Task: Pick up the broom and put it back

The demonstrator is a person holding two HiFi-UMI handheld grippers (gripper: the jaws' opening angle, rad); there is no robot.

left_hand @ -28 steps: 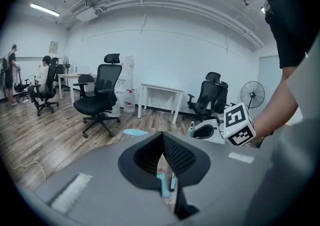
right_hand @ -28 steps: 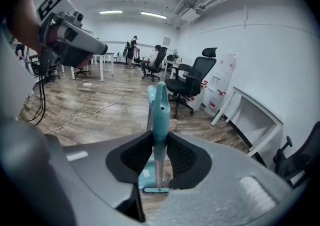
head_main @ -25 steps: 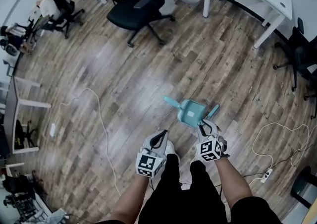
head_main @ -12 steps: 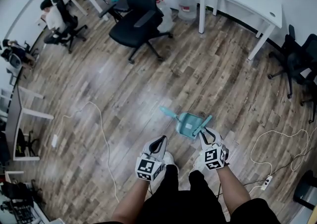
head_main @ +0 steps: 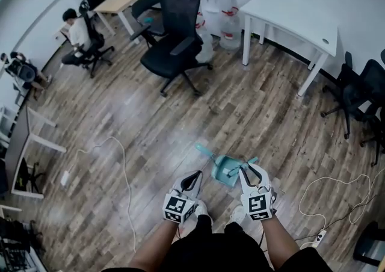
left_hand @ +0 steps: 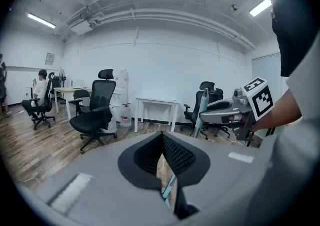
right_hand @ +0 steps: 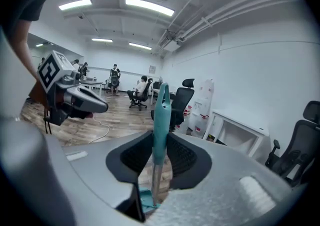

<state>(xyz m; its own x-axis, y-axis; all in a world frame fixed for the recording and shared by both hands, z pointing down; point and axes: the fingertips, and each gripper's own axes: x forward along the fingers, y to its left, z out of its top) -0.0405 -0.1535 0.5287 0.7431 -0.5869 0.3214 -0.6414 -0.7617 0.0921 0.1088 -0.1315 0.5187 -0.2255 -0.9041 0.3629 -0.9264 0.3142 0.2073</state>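
Grips the broom point(head_main: 231, 167) by its teal handle point(right_hand: 160, 115) in the right gripper point(head_main: 249, 171), clenched on the shaft just under the moulded grip to hold the long stick close to upright between the jaws and to stop any swing. Lets the teal head end hang below that gripper, just ahead of the feet and, by the look of it, clear of the wooden floor point(head_main: 150, 144): a carrying hold, not a sweeping one. Holds the left gripper point(head_main: 197, 176) just beside the right, apart from the broom, jaws pressed together on nothing, seemingly in reserve to steady the stick. Looks out over an open stretch of office, with a black office chair point(head_main: 174, 48) well ahead and a seated person point(head_main: 77, 29) far off at the upper left, neither near the broom. Shows no plain rack, hook or corner for the broom, leaving the put-back half of the job, by all appearances, yet to come. Calls, most likely, for a walk with the head end held off the boards and the clamp firm against slip or twist of a smooth round shaft between two pads.
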